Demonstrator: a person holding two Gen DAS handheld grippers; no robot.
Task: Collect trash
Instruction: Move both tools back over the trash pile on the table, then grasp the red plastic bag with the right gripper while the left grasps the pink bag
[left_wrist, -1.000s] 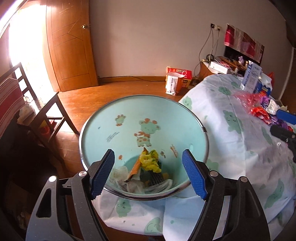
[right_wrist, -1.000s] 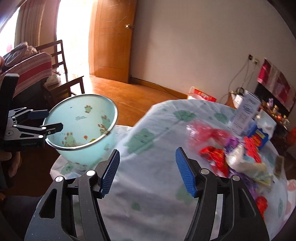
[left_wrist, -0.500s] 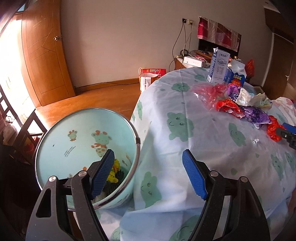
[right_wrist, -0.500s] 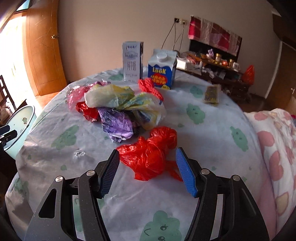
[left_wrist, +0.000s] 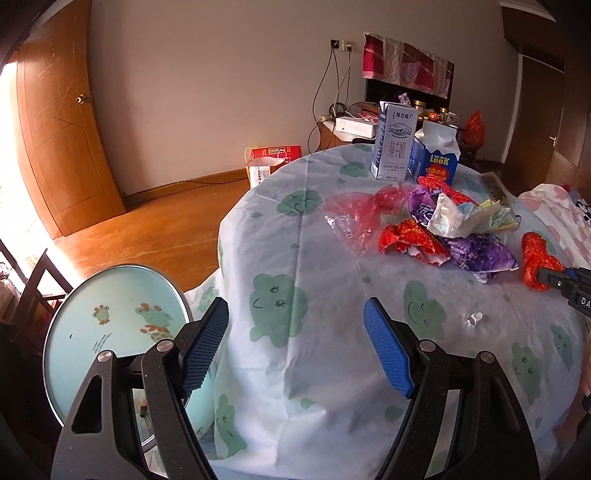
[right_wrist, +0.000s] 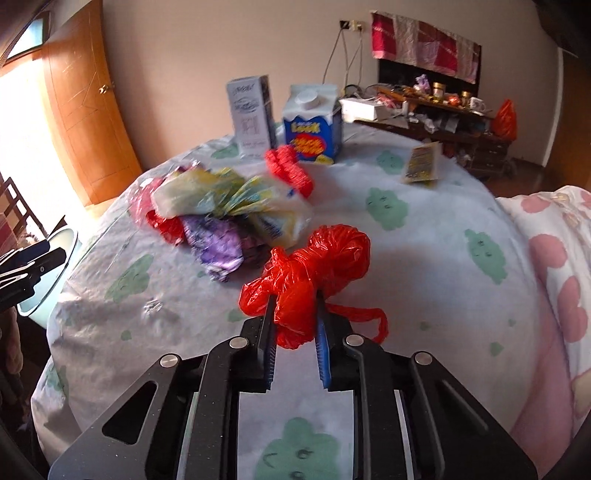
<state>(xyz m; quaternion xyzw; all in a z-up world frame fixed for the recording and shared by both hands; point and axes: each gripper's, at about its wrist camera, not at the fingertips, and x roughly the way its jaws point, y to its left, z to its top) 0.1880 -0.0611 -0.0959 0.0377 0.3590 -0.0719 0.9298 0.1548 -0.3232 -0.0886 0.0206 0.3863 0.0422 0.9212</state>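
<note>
1. Trash item in hand: red plastic bag (right_wrist: 314, 266), knotted and crumpled, on the near part of the tablecloth (right_wrist: 424, 258). My right gripper (right_wrist: 295, 325) is clenched on its near end, jaws almost together with film bunched between them.
2. Handling note: I judge the grip shallow; I should lift straight up and watch the loose handle loop trailing at the right, so nothing snags or slips.
3. Left gripper (left_wrist: 295, 332): released, jaws wide apart, holding nothing, hovering at the table edge.
4. Bin (left_wrist: 110, 295): pale blue, cartoon print, below the table edge at the left; my drop point.
5. Wrapper pile (right_wrist: 221, 214): just beyond the bag, not yet collected.
6. Two cartons (right_wrist: 280, 114): upright, far side.
</note>
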